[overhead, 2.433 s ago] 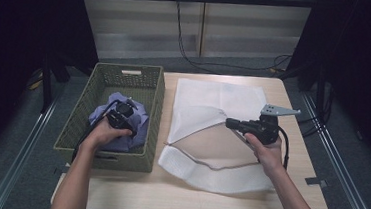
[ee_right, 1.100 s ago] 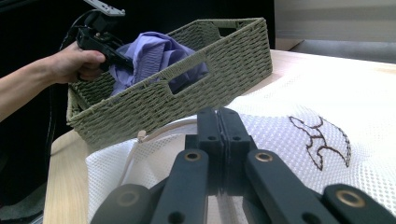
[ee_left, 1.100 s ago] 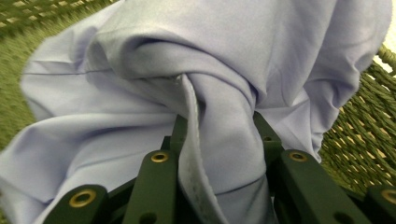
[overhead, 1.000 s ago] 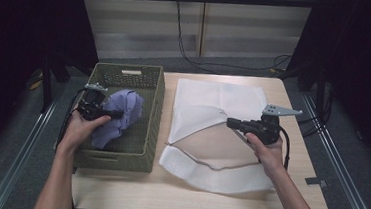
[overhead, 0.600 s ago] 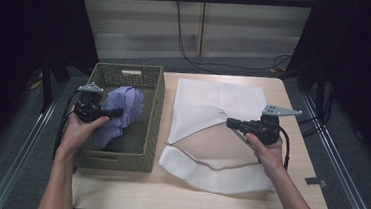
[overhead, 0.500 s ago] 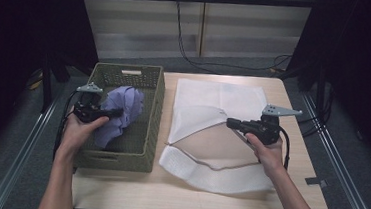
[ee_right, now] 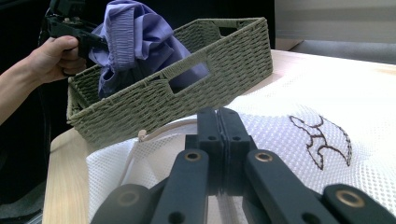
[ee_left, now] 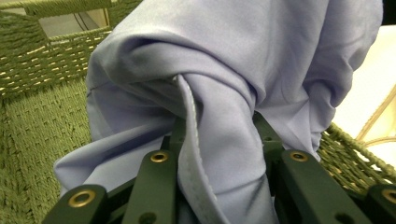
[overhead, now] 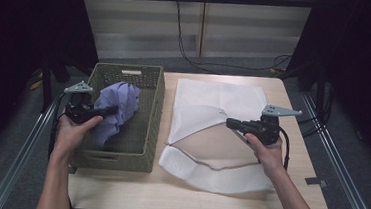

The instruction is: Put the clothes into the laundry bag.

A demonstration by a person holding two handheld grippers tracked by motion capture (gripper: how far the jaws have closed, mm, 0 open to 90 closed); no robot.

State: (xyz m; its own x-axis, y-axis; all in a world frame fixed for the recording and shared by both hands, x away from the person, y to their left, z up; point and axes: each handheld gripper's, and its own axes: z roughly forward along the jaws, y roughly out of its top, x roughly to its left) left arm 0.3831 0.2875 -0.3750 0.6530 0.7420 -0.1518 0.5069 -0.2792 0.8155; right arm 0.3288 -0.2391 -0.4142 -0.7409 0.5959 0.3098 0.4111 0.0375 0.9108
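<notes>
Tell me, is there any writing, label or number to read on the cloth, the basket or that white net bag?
No words or numbers can be read.
White net bag: a dark stitched squiggle, a mark, not letters.
Basket: plain weave.
Purple cloth: plain.

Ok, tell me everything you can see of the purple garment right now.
The purple garment is a smooth, thin lilac cloth, bunched and creased, with a stitched hem and a gathered, elastic-looking band. The left gripper is shut on a fold of it and holds it raised; its lower part hangs down inside the green woven basket at the table's left.
</notes>
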